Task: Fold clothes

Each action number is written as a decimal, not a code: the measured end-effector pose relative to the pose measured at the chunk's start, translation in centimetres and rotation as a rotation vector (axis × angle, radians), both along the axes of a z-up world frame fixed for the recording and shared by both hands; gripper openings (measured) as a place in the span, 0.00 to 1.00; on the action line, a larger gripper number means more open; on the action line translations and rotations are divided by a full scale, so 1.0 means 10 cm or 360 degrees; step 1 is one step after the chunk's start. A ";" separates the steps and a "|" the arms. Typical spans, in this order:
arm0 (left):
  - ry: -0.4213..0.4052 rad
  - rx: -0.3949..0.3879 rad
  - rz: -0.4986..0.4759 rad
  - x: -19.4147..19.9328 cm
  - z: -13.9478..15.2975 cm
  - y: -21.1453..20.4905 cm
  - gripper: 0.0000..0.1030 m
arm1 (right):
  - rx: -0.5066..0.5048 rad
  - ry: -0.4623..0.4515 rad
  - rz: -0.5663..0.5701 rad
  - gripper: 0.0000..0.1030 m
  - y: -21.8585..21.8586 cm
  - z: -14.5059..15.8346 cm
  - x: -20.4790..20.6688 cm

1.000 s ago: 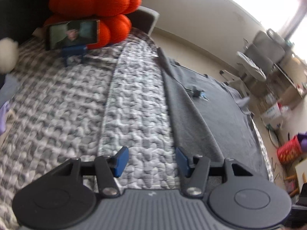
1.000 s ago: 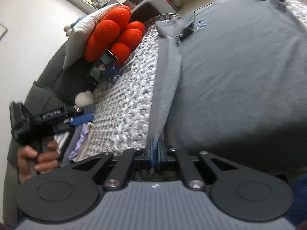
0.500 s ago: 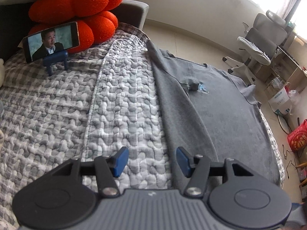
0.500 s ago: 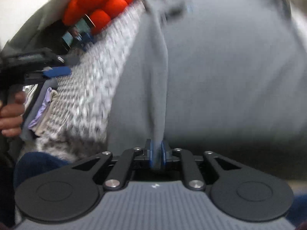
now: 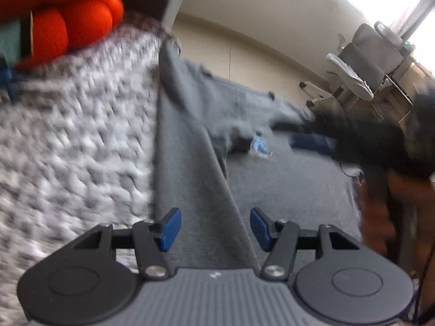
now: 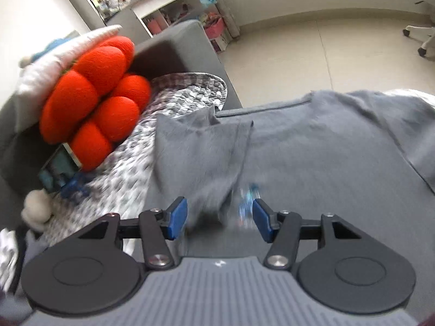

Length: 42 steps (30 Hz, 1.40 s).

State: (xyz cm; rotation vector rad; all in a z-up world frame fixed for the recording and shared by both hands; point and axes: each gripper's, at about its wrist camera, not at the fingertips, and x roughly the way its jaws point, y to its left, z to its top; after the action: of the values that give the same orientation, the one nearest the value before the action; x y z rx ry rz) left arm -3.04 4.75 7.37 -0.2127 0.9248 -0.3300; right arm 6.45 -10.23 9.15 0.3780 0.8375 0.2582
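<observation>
A grey T-shirt point(image 5: 285, 179) lies spread on the quilted bedspread, with one side strip folded inward along a long straight crease point(image 5: 217, 168). My left gripper point(image 5: 214, 226) is open just above that folded strip near its lower end, holding nothing. In the right wrist view the same grey T-shirt point(image 6: 326, 157) shows its folded sleeve part point(image 6: 201, 152) and a small blue chest logo point(image 6: 248, 198). My right gripper point(image 6: 219, 218) is open over the sleeve's tip, with the logo beside its right finger. The right gripper point(image 5: 312, 140) also appears, blurred, in the left wrist view with a hand behind it.
A grey-and-white quilted bedspread point(image 5: 76, 141) covers the bed left of the shirt. An orange lobed cushion point(image 6: 95, 103) leans on the grey headboard, with a phone on a blue stand point(image 6: 58, 169) in front of it. An office chair point(image 5: 361, 59) stands on the floor beyond.
My right gripper, shut on the shirt's edge before, has let go and now stands open near the collar end. My left gripper has shifted right, from the bedspread to over the folded strip.
</observation>
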 end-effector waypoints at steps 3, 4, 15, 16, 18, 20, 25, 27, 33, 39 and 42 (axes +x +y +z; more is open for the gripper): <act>0.0020 -0.0031 -0.0038 0.10 -0.17 -0.07 0.53 | -0.0088 0.0052 -0.0011 0.33 0.09 -0.17 0.32; 0.0027 -0.0042 -0.0051 0.13 -0.22 -0.09 0.53 | -0.0133 0.0070 0.0009 0.20 0.14 -0.22 0.40; -0.0024 0.0066 -0.0263 0.13 -0.36 -0.17 0.54 | -0.0447 -0.0210 0.0075 0.02 0.25 -0.04 0.42; -0.0027 0.0082 -0.0275 0.11 -0.36 -0.18 0.54 | -0.0455 -0.0198 0.0073 0.01 0.24 -0.07 0.42; -0.0028 0.0109 -0.0299 0.07 -0.36 -0.17 0.54 | -0.0473 -0.0175 0.0071 0.00 0.23 -0.14 0.41; -0.0025 0.0119 -0.0312 0.06 -0.36 -0.14 0.54 | -0.0490 -0.0152 0.0069 0.01 0.22 -0.21 0.39; 0.0000 0.0077 -0.0269 0.06 -0.34 -0.12 0.54 | -0.0368 -0.0161 0.0065 0.13 0.11 -0.19 0.40; -0.0003 0.0091 -0.0272 0.06 -0.34 -0.14 0.54 | -0.0302 -0.0166 0.0044 0.28 0.09 -0.10 0.49; -0.0020 0.0135 -0.0293 0.06 -0.35 -0.19 0.55 | -0.0468 -0.0132 0.0034 0.39 0.25 -0.14 0.83; -0.0024 0.0147 -0.0296 0.07 -0.35 -0.19 0.55 | -0.0577 -0.0228 0.0041 0.04 0.34 -0.17 0.93; -0.0025 0.0164 -0.0301 0.08 -0.35 -0.20 0.55 | -0.0531 -0.0382 -0.0093 0.03 0.25 0.01 0.77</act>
State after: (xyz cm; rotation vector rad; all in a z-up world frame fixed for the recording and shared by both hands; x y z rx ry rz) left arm -2.28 2.74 3.86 -0.0275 0.9462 -0.4567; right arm 14.13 -7.68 9.25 0.0563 0.6176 0.1034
